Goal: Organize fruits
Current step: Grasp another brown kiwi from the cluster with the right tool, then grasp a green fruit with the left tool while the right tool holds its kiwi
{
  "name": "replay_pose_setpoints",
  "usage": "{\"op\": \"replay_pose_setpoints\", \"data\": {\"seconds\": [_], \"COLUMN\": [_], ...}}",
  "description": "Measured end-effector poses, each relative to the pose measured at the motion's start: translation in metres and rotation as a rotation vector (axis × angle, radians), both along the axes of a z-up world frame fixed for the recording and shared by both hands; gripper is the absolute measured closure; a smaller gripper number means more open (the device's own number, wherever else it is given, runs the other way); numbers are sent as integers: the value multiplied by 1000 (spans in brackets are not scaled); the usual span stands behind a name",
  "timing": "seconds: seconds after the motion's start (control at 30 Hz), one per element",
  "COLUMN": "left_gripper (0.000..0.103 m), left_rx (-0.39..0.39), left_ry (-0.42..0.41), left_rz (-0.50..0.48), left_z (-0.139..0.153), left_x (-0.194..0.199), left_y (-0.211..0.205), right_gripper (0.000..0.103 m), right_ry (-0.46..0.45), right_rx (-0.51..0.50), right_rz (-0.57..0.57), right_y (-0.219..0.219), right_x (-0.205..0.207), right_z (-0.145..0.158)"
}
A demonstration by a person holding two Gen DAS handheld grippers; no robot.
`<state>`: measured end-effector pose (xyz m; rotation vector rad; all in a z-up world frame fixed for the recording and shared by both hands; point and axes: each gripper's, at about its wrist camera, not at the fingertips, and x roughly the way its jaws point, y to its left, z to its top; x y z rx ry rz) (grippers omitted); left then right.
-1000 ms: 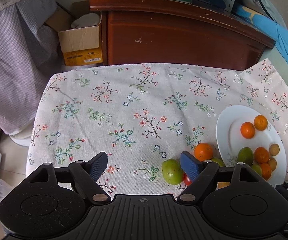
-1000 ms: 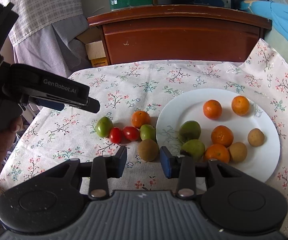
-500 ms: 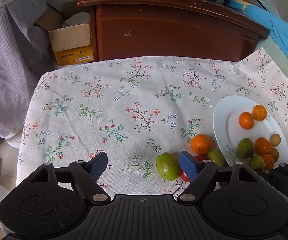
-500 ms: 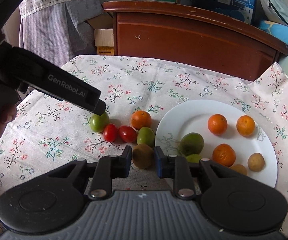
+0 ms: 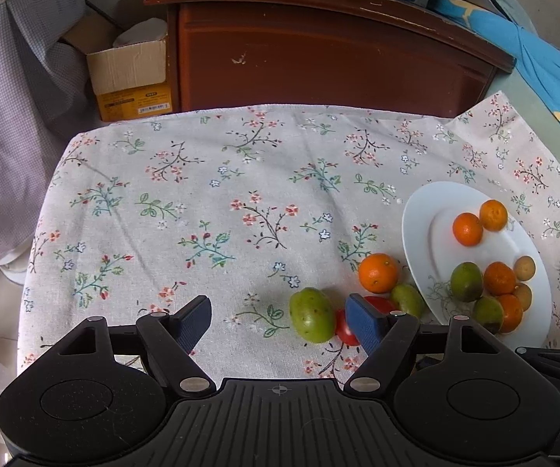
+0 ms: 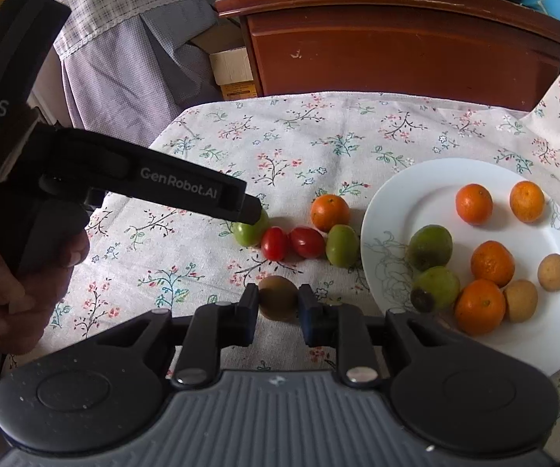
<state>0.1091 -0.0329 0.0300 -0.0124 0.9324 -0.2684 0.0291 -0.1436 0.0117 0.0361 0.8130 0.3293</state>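
the right gripper (image 6: 279, 300) is closed on a brown kiwi (image 6: 278, 296), both pads pressed against its sides, the fruit low over the floral tablecloth (image 6: 319, 136) just left of the white plate (image 6: 404, 202). the left gripper (image 5: 280, 317) has its jaws spread wide with nothing between them; its right finger sits just beside a green fruit (image 5: 312, 320) and partly covers a red tomato (image 5: 345, 329). on the cloth beside the plate lie an orange (image 6: 330, 212), two tomatoes and two green fruits in a loose row. the plate carries five oranges, two green fruits and two small brown ones. a wooden cabinet (image 5: 319, 50) stands behind the table.
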Motion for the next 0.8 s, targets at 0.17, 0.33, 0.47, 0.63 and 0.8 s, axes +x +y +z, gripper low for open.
{"op": "replay_pose_setpoints", "data": {"seconds": [0.17,0.33,0.47,0.63,0.8], "left_gripper": [35,47,47,47,61], "left_rx": [-13,-84,-92,-131,-152], "left_ry": [4,32,33,56,57], "left_rz": [-1,22,27,44,40], "left_z": [-8,-11,-12,-14,-13], "left_x": [1,4,4,7,6], "left_y": [-6,-4,-5,-1,0], "right_gripper": [78,78,77,77,77], "right_ry": [2,2,2,7,8], "right_rx": [8,10,12,18,20], "right_rz": [-7,-10,-12,-11,-13], "right_y": [0,-1,-1,0,0], "right_x": [-1,-2,-1,-1,0], "right_z": [-1,-1,-2,-3,-4]}}
